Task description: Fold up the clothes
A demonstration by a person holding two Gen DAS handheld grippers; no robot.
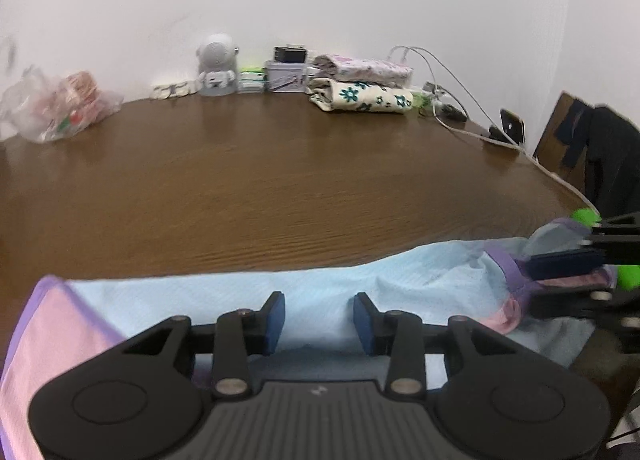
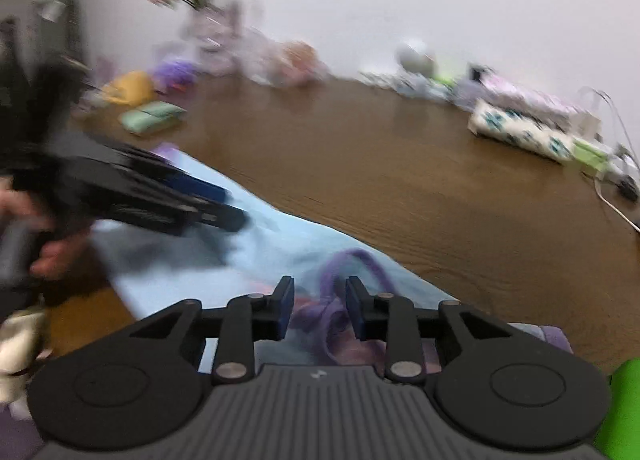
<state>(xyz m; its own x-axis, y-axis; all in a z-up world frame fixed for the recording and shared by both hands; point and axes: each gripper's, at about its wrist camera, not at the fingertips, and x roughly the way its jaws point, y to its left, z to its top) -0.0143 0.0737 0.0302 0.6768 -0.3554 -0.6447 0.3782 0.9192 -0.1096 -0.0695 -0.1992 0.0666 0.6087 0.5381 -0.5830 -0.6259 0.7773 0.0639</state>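
- Garment [image 1: 248, 300] — a light blue piece with pink panels and purple trim — lies spread along the near edge of the table [image 1: 280, 179], mostly flat, bunched toward its right end.
- Left gripper [image 1: 319, 320] hangs over the blue middle, jaws apart with only flat cloth below them; nothing is pinched.
- Right gripper [image 2: 319, 306] sits over the rumpled purple-trimmed end; jaws apart, cloth shows in the gap, but the pads do not look pressed on it.
- In the left view the right gripper's fingers [image 1: 568, 260] reach in at the bunched end; in the right view the left gripper [image 2: 224, 203] and the hand [image 2: 44, 244] holding it are blurred.
- Two folded pieces [image 1: 360, 83] are stacked at the far side of the table — likely finished work.
- Judgement: this garment is laid out but shows no clean fold yet, so it sits early in its own fold — smoothing the bunched end, folding and stacking remain.
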